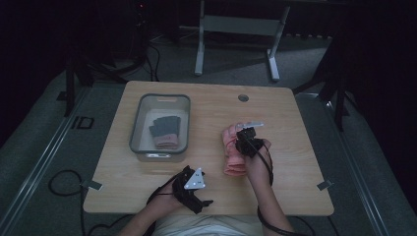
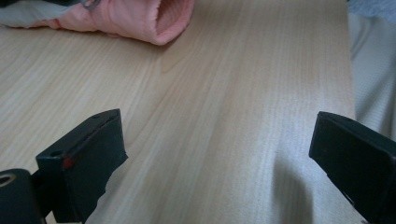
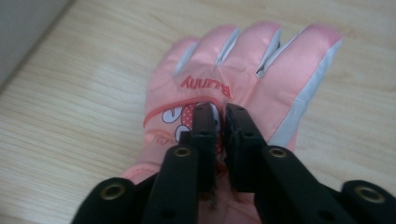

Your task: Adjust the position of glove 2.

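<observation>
A pink glove (image 3: 243, 84) is pinched on its back by the right gripper (image 3: 219, 116), the two jaws drawn almost together with a fold of fabric caught between them, just below the printed lettering. The glove lies flat on the wooden table (image 1: 206, 187), its four padded fingers spread ahead of the jaw tips, its knitted cuff (image 2: 170, 18) trailing back under the gripper body. It is judged soft, light and puffy: a quilted shell that will sag and fold when lifted, and may slip if only the outer layer is held. A firmer hold would likely be had at the cuff or across the whole palm. The left gripper (image 1: 193, 186) is held low near the table's front edge, jaws spread wide with bare wood between them and the cuff seen well beyond the tips. To the left gripper's far side, a grey bin (image 1: 160, 123) is seen holding a dark glove (image 1: 164, 129). The room is dim; a metal stand (image 1: 236, 29) is made out behind the table.
</observation>
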`<move>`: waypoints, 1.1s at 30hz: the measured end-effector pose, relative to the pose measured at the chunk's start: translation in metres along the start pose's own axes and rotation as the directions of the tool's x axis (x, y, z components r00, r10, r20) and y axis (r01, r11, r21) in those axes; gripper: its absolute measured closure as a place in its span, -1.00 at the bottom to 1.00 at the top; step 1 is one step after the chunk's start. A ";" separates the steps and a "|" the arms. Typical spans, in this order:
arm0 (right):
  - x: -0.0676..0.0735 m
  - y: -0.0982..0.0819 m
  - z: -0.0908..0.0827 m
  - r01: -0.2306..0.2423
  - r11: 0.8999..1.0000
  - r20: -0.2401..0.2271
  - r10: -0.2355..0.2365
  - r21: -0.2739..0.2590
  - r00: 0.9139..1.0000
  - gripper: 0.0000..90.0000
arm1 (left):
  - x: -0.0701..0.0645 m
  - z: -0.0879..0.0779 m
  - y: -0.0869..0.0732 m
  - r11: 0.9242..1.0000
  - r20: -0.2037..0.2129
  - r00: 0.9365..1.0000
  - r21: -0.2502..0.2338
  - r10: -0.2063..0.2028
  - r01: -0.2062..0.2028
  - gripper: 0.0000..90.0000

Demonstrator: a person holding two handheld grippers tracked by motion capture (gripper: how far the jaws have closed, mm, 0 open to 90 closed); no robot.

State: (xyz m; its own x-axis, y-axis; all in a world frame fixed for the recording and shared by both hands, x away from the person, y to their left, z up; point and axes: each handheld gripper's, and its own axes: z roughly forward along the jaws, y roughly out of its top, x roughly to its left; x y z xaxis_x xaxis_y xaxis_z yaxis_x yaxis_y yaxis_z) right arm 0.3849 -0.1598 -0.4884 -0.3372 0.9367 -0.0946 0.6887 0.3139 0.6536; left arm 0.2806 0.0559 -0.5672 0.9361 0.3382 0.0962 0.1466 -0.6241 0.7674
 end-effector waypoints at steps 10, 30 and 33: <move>-0.019 0.016 -0.038 0.052 0.993 -0.020 -0.054 -0.107 0.998 0.46 | 0.005 -0.024 0.041 0.992 -0.083 0.993 -0.099 -0.088 0.080 -0.91; -0.062 0.008 -0.026 0.104 0.987 -0.178 -0.125 -0.125 0.976 0.43 | 0.098 0.013 0.130 0.960 -0.152 0.948 -0.059 -0.280 0.274 -0.50; -0.060 0.004 -0.015 0.099 0.990 -0.175 -0.115 -0.100 0.978 0.39 | 0.108 0.031 0.121 0.936 -0.124 0.928 -0.012 -0.350 0.351 -0.50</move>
State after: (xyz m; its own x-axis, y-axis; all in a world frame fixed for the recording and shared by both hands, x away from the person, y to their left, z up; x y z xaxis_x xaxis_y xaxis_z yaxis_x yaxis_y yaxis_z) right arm 0.3983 -0.2172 -0.4683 -0.5213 0.8526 -0.0362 0.5845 0.3876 0.7129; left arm 0.4097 -0.0050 -0.4840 0.7782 0.6200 -0.1005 0.4624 -0.4572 0.7597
